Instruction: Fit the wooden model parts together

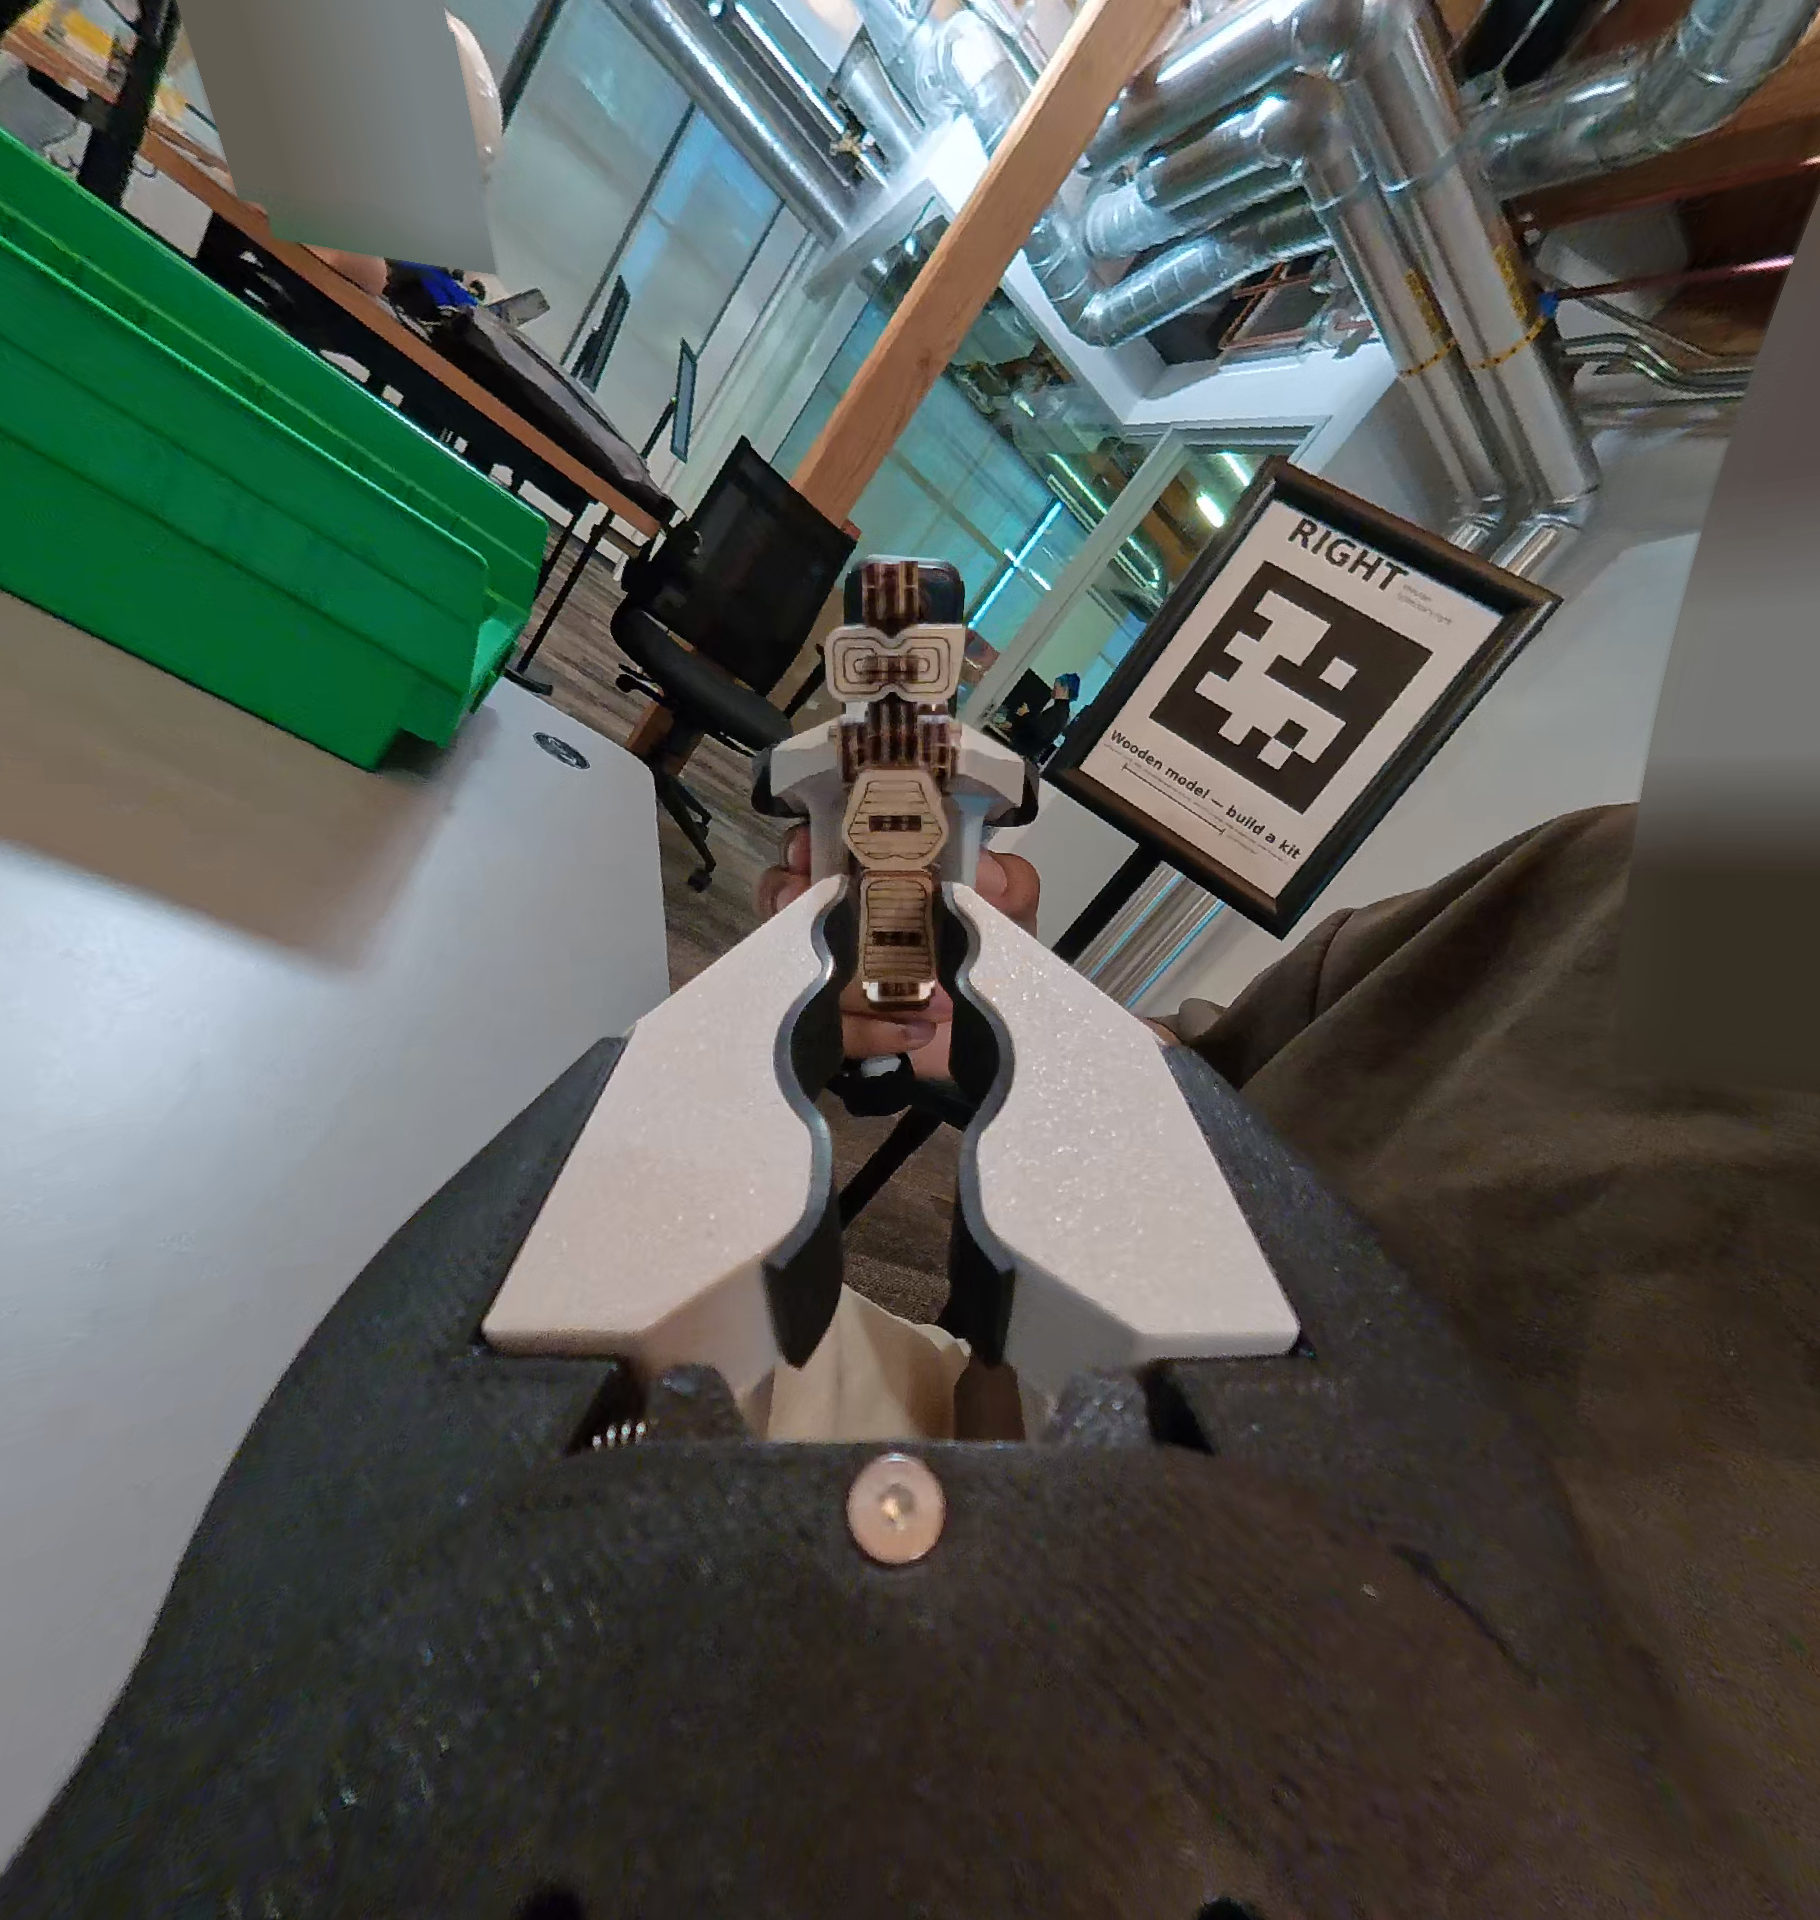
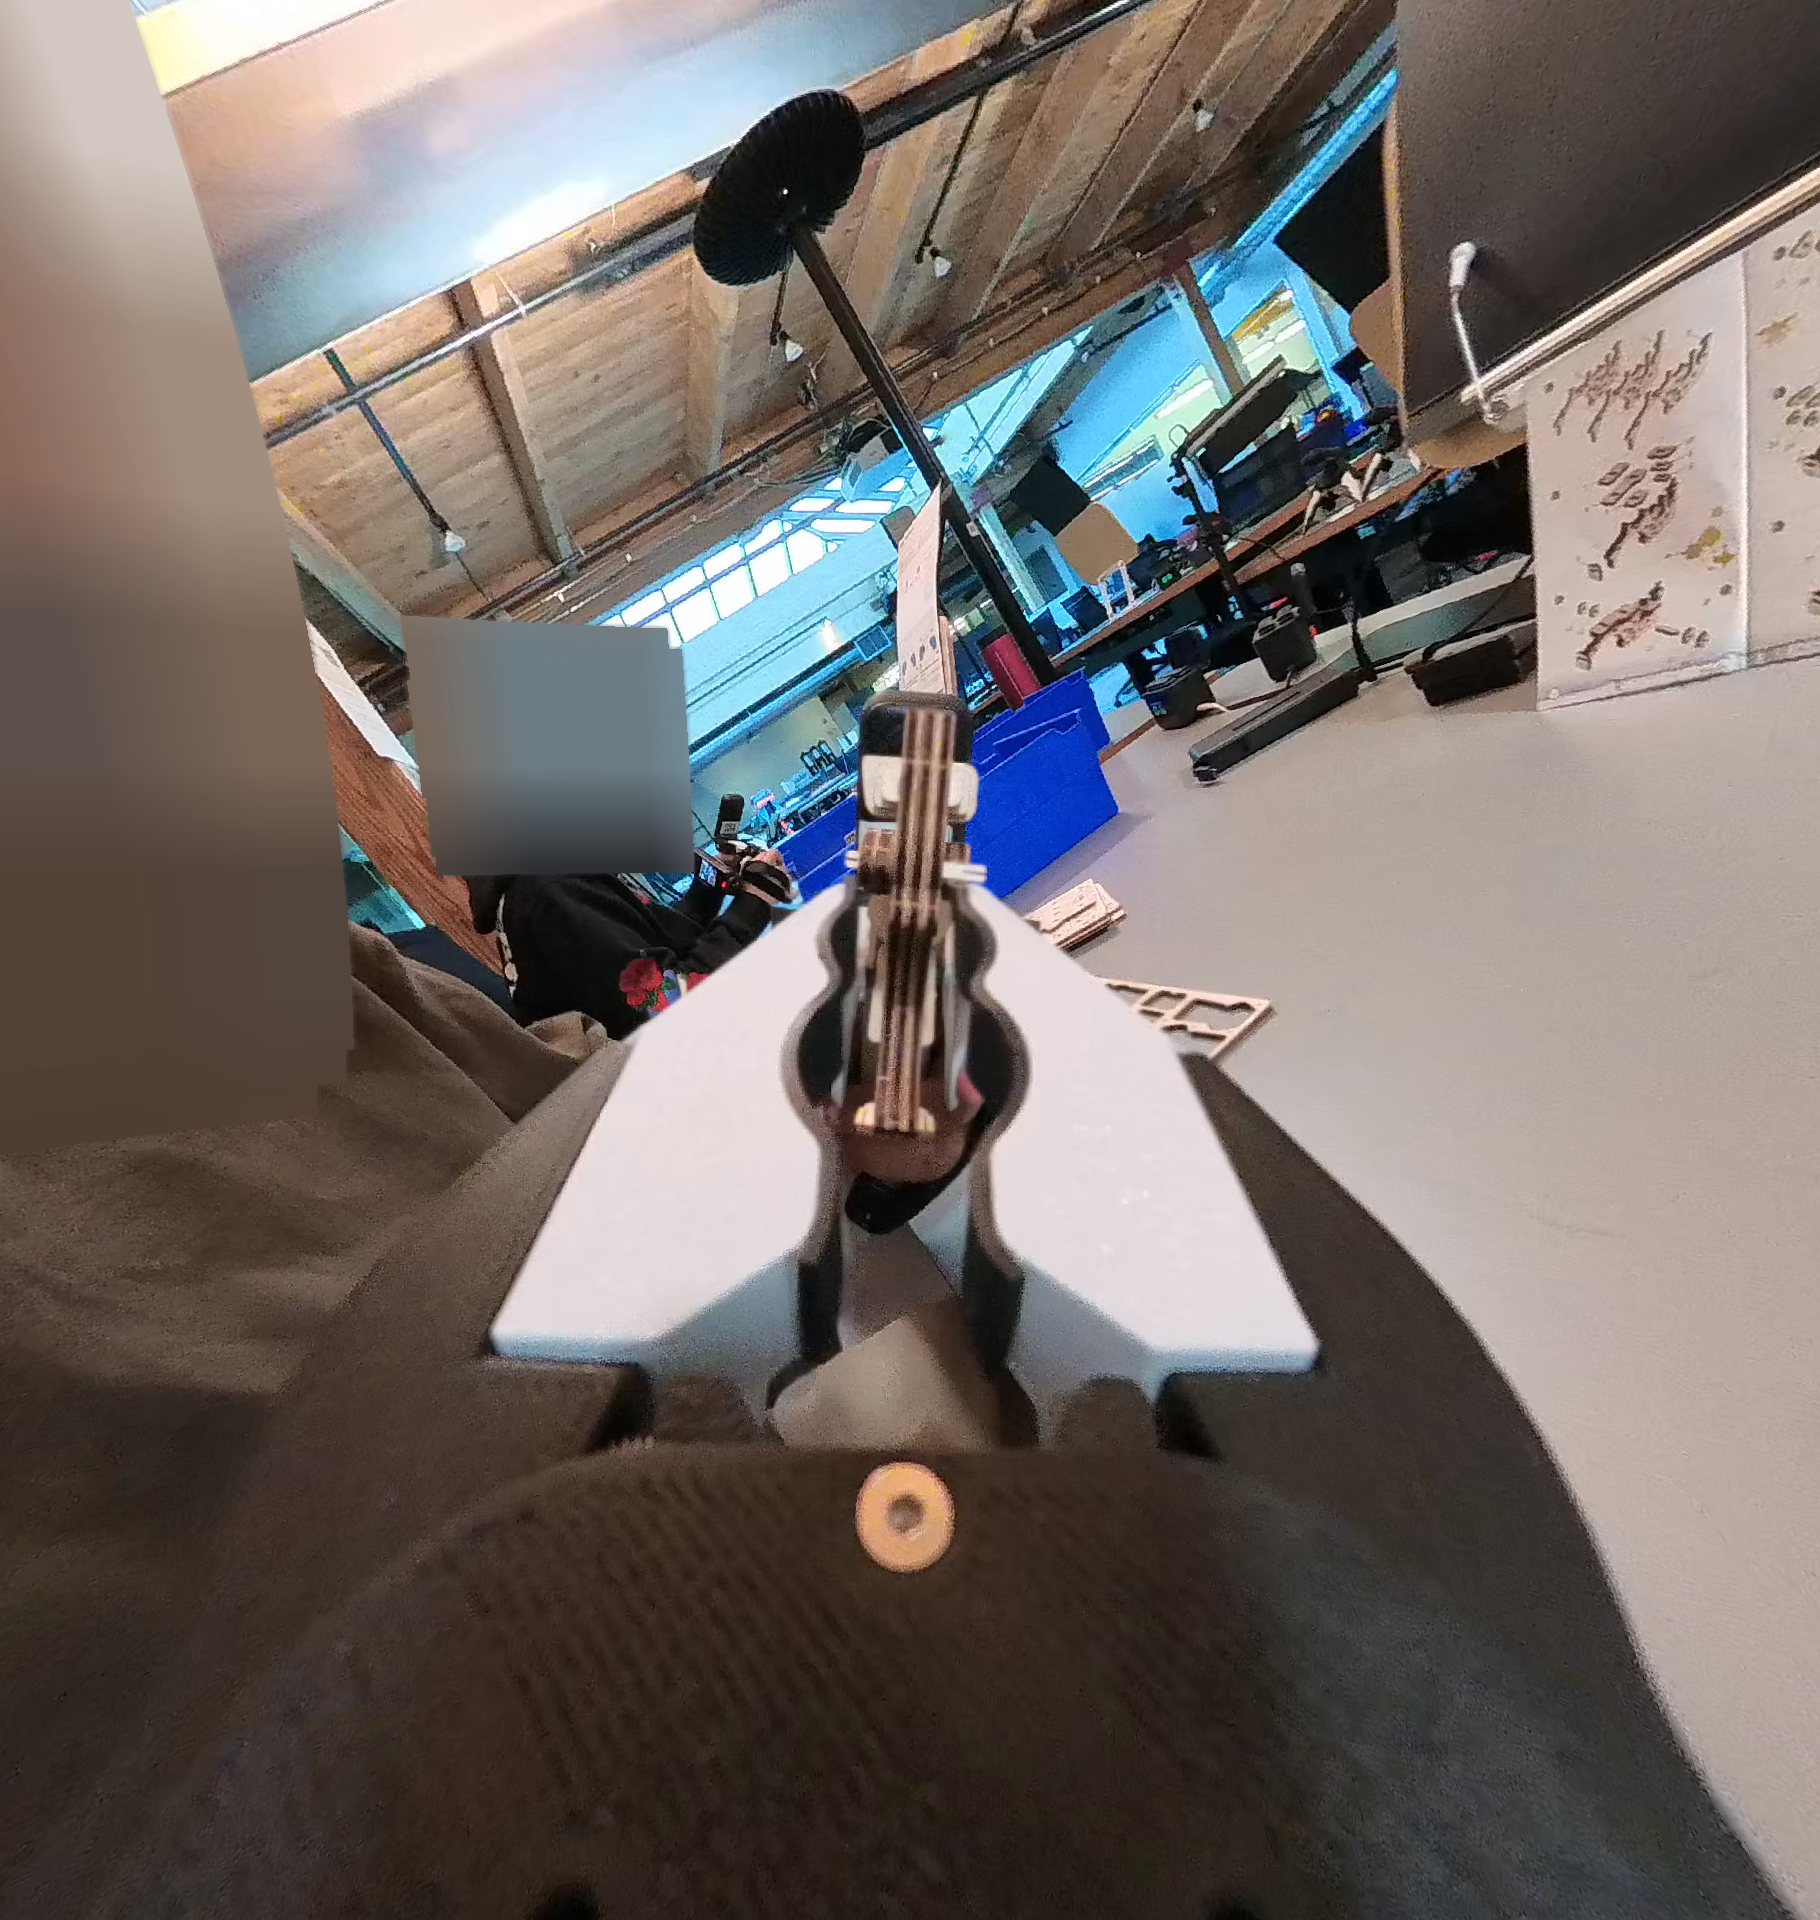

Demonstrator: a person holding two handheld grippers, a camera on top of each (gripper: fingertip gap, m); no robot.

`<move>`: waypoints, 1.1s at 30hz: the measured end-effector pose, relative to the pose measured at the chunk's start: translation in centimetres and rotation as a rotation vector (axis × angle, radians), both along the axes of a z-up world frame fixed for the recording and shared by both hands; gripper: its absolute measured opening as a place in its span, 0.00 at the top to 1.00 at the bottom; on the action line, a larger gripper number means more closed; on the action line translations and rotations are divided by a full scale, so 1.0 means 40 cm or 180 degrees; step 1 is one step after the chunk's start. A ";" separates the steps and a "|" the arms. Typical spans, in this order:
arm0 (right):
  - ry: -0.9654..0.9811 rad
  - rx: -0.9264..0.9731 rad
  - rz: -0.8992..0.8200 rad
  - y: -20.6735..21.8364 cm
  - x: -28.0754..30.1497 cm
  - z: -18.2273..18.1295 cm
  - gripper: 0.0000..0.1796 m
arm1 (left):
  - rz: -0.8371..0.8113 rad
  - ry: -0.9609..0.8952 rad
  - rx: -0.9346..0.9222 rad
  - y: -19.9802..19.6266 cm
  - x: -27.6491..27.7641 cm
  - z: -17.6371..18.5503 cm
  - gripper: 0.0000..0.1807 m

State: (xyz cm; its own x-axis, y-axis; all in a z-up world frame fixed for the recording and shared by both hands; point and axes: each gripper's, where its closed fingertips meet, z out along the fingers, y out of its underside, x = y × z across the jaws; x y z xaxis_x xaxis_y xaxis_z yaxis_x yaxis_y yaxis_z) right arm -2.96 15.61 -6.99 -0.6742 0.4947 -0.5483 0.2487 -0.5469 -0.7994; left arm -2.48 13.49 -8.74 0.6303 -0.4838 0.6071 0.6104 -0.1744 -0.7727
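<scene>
White, grainy plastic fills our near view: the left gripper (image 1: 893,935) points up and away toward twelve o'clock, its two fingers (image 1: 1067,1039) drawn in on the lower end of the wooden model (image 1: 893,800), a pale plywood piece with dark engraved plates stacked along it. Just past its tips the model rises at twelve o'clock, held in the air, and behind it we see the right gripper (image 1: 890,790) facing us, clamped on the model's middle. From the right gripper (image 2: 904,914) we look along the model's layered edge (image 2: 906,935), pinched between its fingers and running straight up at twelve. Farther out on that side, at two o'clock, a punched-out wooden sheet (image 2: 1186,1013) lies flat on the grey table (image 2: 1508,1039), with blue bins (image 2: 1031,779) beyond it at one o'clock. On the left side, green bins (image 1: 189,499) sit at ten o'clock and a framed sign (image 1: 1301,696) stands at two.
</scene>
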 end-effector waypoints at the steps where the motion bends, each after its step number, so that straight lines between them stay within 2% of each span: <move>1: -0.0032 -0.0043 -0.0008 0.006 -0.003 -0.002 0.87 | 0.0015 -0.0002 -0.0019 0.000 -0.005 0.001 0.94; 6: -0.0211 -0.0085 -0.0080 0.045 -0.018 -0.024 0.79 | 0.0213 0.0385 -0.0337 -0.005 -0.064 -0.007 0.95; 10: -0.0264 0.0020 -0.0260 0.086 -0.026 -0.036 0.80 | 0.0469 0.1240 -0.1043 -0.019 -0.135 -0.073 0.95; 11: -0.0283 0.0043 -0.0290 0.092 -0.027 -0.039 0.80 | 0.0502 0.1435 -0.1184 -0.023 -0.147 -0.090 1.00; 12: -0.0296 0.0065 -0.0312 0.096 -0.028 -0.042 0.80 | 0.0545 0.1604 -0.1297 -0.024 -0.156 -0.106 1.00; 16: -0.0292 0.0154 -0.0322 0.092 -0.028 -0.044 0.81 | 0.0561 0.2075 -0.1749 -0.028 -0.166 -0.202 1.00; 19: -0.0300 0.0314 -0.0307 0.076 -0.027 -0.052 0.81 | 0.0621 0.2102 -0.1792 -0.028 -0.174 -0.211 0.97; 24: -0.0309 0.0545 -0.0277 0.056 -0.028 -0.068 0.81 | 0.0870 0.1864 -0.1783 -0.060 -0.231 -0.168 0.90; 29: -0.0333 0.0466 -0.0252 0.056 -0.028 -0.068 0.81 | 0.0775 0.1429 -0.2217 -0.142 -0.246 -0.220 0.86; 33: -0.0358 0.0427 -0.0228 0.054 -0.030 -0.072 0.81 | 0.0712 0.1324 -0.2267 -0.166 -0.204 -0.257 0.82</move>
